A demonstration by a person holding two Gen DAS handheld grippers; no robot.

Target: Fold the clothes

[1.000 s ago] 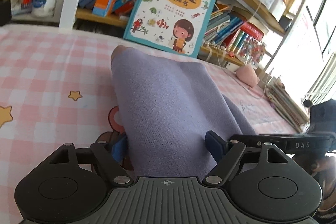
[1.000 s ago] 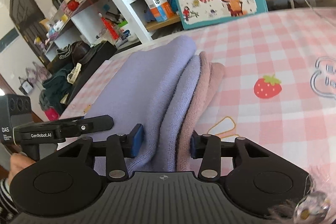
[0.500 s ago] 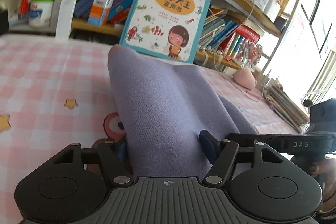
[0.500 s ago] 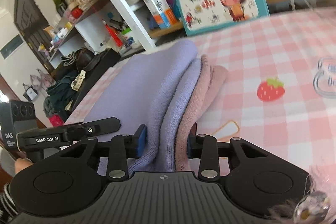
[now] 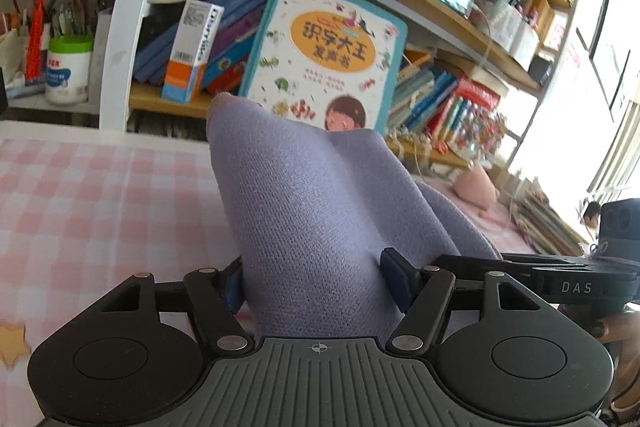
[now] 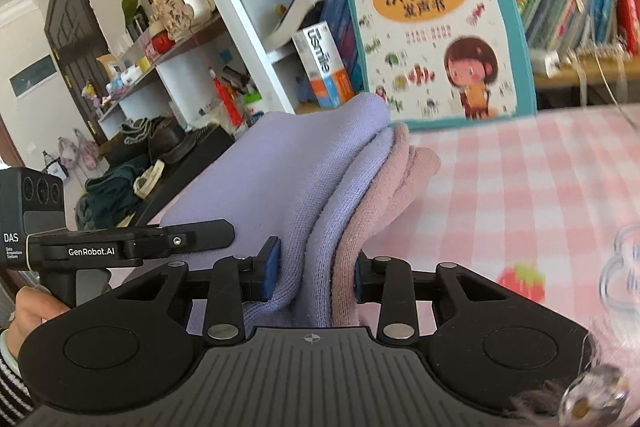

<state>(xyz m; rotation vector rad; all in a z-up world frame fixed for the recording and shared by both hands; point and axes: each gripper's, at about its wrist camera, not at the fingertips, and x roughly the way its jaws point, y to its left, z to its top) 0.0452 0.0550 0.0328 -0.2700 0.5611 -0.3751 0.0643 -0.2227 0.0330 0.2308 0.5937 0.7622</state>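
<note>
A folded lavender knit garment [image 5: 304,211] with a dusty-pink layer [image 6: 384,195] under it is held up off the pink checked table [image 5: 80,195] by both grippers. My left gripper [image 5: 314,279] is shut on the near left part of the bundle; its blue pads press into the lavender cloth. My right gripper [image 6: 316,269] is shut on the right edge, clamping the lavender folds and the pink layer together. The far folded end [image 6: 372,111] sticks out towards the bookshelf. The other gripper's body [image 6: 80,247] shows at the left of the right wrist view.
A bookshelf [image 5: 152,27] stands behind the table, with a large children's book [image 5: 324,59] leaning at the table's far edge. The tablecloth [image 6: 540,195] carries a strawberry print [image 6: 520,283]. A pink plush [image 5: 476,187] and stacked books [image 5: 544,223] lie at the right.
Both grippers have lifted the folded bundle and tilted it up; the bookshelf and the children's book now fill more of both views. Both grips stayed shut.
</note>
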